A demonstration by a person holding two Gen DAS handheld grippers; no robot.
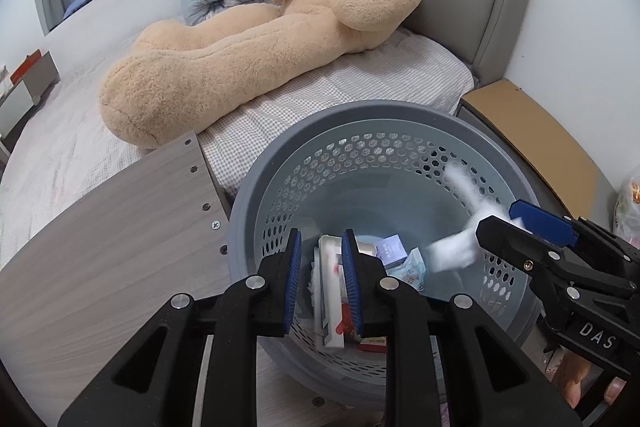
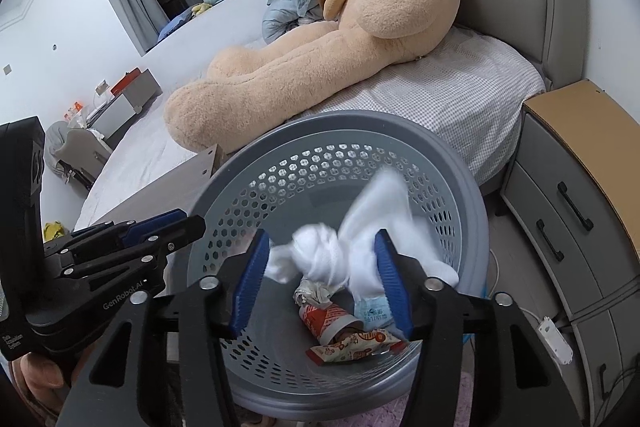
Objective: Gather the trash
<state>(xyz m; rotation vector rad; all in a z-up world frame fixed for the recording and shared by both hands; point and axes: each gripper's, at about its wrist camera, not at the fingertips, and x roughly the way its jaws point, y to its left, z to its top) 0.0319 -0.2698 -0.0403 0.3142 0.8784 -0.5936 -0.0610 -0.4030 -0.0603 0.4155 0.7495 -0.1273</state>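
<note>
A grey perforated trash basket (image 1: 360, 111) (image 2: 340, 123) stands beside the bed. My left gripper (image 1: 320, 279) is open and empty over its near rim; several wrappers and small boxes (image 1: 394, 255) lie at the bottom. My right gripper (image 2: 320, 283) hangs over the basket with its jaws apart. A blurred white crumpled tissue (image 2: 352, 247) sits between the pads, touching the right pad, seemingly dropping; it also shows in the left wrist view (image 1: 456, 247) at the right gripper (image 1: 516, 223). Snack wrappers (image 2: 356, 345) and a crushed paper cup (image 2: 332, 319) lie below.
A large tan teddy bear (image 1: 280, 27) lies on the bed (image 1: 380, 83) behind the basket. A wooden board (image 1: 104, 227) is left of the basket. A grey nightstand with drawers (image 2: 568, 211) stands to the right, and a white power strip (image 2: 554, 341) lies on the floor.
</note>
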